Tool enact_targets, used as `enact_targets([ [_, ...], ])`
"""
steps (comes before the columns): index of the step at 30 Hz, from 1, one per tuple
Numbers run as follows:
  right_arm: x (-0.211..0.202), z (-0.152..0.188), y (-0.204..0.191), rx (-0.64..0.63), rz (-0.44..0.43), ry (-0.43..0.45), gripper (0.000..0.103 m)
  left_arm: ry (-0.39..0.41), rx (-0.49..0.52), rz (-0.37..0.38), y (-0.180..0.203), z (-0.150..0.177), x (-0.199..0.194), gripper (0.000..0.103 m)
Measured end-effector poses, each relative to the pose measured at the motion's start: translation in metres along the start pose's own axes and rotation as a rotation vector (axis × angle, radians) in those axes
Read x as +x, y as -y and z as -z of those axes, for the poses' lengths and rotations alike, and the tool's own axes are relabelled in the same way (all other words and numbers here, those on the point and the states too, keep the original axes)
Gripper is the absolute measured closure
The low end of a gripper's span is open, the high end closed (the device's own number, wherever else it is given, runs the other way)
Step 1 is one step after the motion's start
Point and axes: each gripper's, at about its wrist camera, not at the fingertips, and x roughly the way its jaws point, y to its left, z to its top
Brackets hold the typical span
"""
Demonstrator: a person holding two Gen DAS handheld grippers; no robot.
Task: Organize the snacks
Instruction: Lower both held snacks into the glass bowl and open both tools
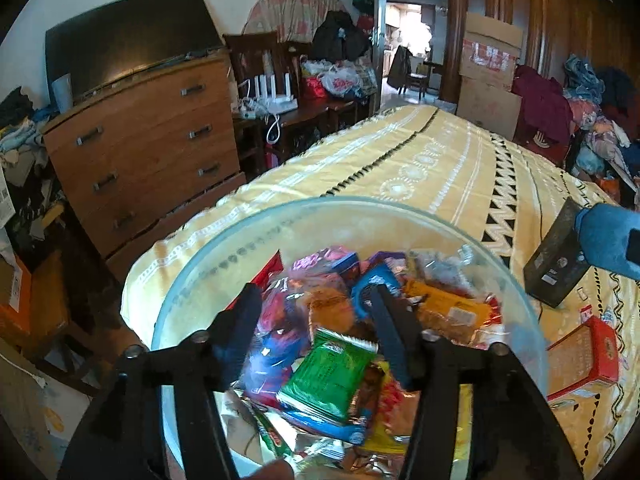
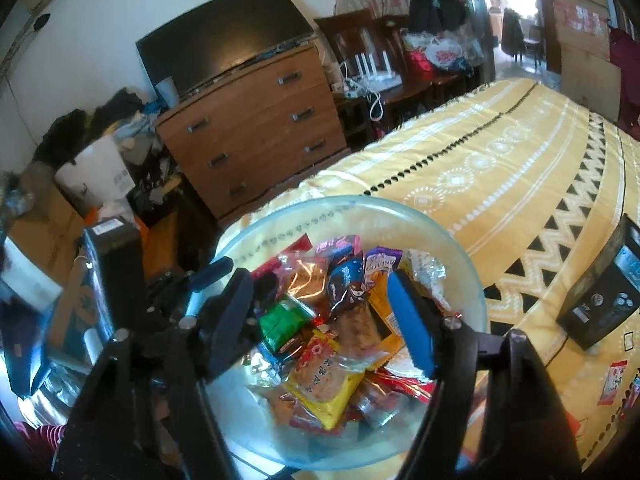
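Observation:
A clear glass bowl point(image 1: 200, 280) full of wrapped snacks sits on the yellow patterned bedspread point(image 1: 440, 160); it also shows in the right wrist view point(image 2: 460, 248). My left gripper point(image 1: 316, 316) is open and empty, its fingers above the pile around a green packet point(image 1: 324, 376). My right gripper point(image 2: 320, 300) is open and empty over the same bowl, above a yellow packet point(image 2: 324, 384) and the green packet point(image 2: 280, 324). In the left wrist view a blue part of the right gripper point(image 1: 608, 236) shows at the right edge beside a black box.
A black box point(image 2: 600, 304) and a red box point(image 1: 588, 356) lie on the bed right of the bowl, with small red packets point(image 2: 612, 384) nearby. A wooden dresser point(image 1: 148, 140) with a TV stands left. Clutter fills the floor at the left.

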Motion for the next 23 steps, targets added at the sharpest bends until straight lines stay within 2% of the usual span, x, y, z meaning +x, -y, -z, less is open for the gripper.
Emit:
enact_targets([
  [2, -0.014, 0.002, -0.001, -0.003, -0.001, 0.027, 0.03, 0.048, -0.004, -0.015, 0.006, -0.002, -0.014, 0.024],
  [4, -0.032, 0.008, -0.002, -0.009, 0.002, 0.063, 0.028, 0.108, -0.007, -0.01, 0.015, -0.004, -0.033, 0.005],
  [5, -0.046, 0.013, -0.001, -0.01, 0.009, 0.086, 0.026, 0.15, -0.006, -0.017, 0.022, -0.004, -0.046, 0.002],
  [9, -0.094, 0.034, 0.009, 0.001, 0.036, 0.167, 0.022, 0.236, 0.018, -0.041, 0.047, -0.007, -0.078, 0.0],
  [11, -0.12, 0.047, 0.017, 0.02, 0.06, 0.205, 0.021, 0.237, 0.04, 0.014, 0.066, -0.01, -0.088, 0.0],
  [16, -0.182, 0.092, 0.043, 0.082, 0.153, 0.287, 0.017, 0.272, 0.117, 0.043, 0.115, -0.008, -0.11, 0.0],
  [23, -0.239, 0.148, 0.083, 0.187, 0.26, 0.33, 0.016, 0.272, 0.162, 0.143, 0.184, 0.001, -0.133, 0.0],
])
